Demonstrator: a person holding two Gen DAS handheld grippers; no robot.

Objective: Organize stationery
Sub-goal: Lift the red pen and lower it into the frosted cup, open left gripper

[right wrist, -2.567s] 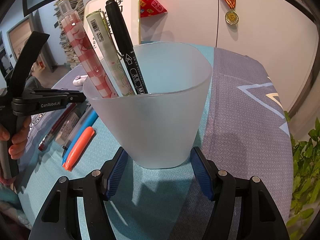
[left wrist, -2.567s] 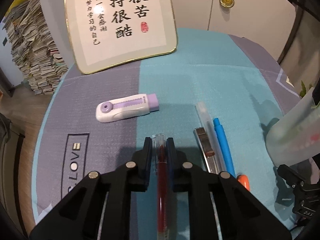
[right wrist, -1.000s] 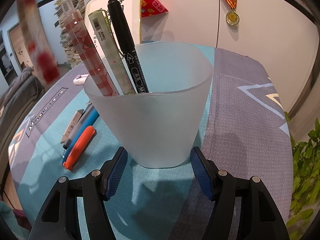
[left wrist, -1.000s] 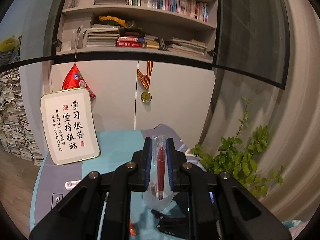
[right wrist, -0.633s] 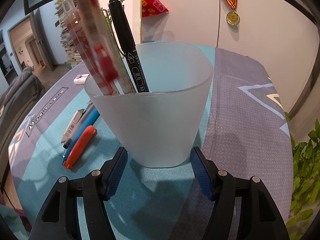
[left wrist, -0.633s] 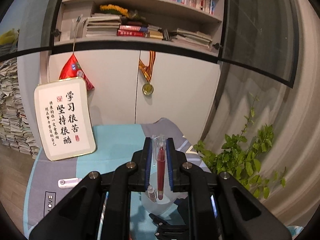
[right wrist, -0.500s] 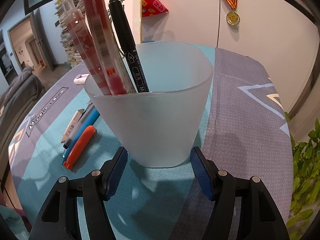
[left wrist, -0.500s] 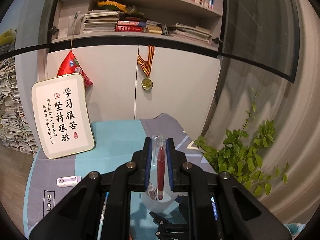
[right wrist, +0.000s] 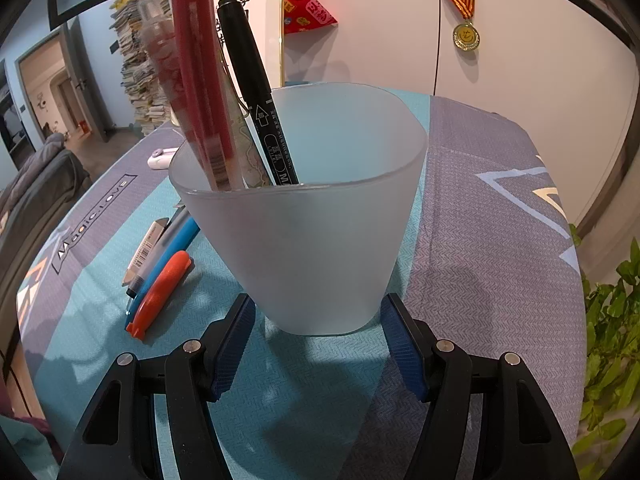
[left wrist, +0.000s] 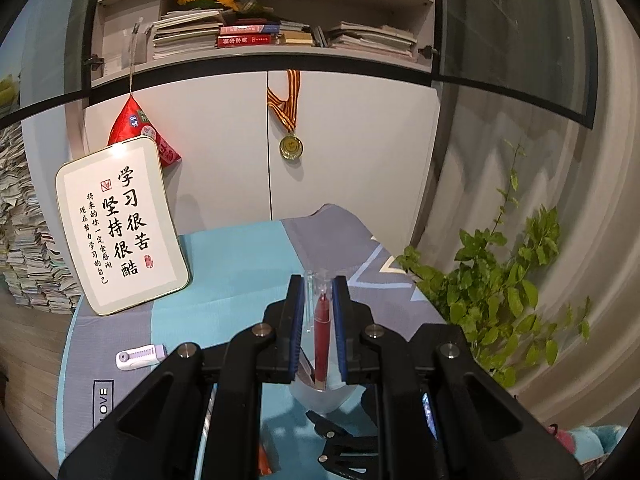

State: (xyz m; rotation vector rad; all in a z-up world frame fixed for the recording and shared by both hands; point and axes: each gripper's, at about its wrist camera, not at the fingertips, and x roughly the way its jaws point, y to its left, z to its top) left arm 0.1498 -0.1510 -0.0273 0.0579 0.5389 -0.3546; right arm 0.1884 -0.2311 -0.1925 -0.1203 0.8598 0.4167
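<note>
Left tool (left wrist: 316,312) clenched on red pen (left wrist: 321,336), pen tip down inside frosted cup (right wrist: 304,216), right tool (right wrist: 318,344) bracketing cup base on desk (right wrist: 480,240), pad contact unclear, right view alone showing black marker (right wrist: 256,92) in cup, orange pen (right wrist: 160,292) on desk beside it.

Pens (right wrist: 256,92) in cup (right wrist: 312,240), more pens (right wrist: 160,268) lying left of it

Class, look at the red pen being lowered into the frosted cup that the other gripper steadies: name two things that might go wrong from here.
1. The red pen enters the crowded side, beside the black marker; it may jam against the pens there.
2. The frosted cup narrows toward its base, with the right gripper only low at its sides; a sideways push could tip it.
</note>
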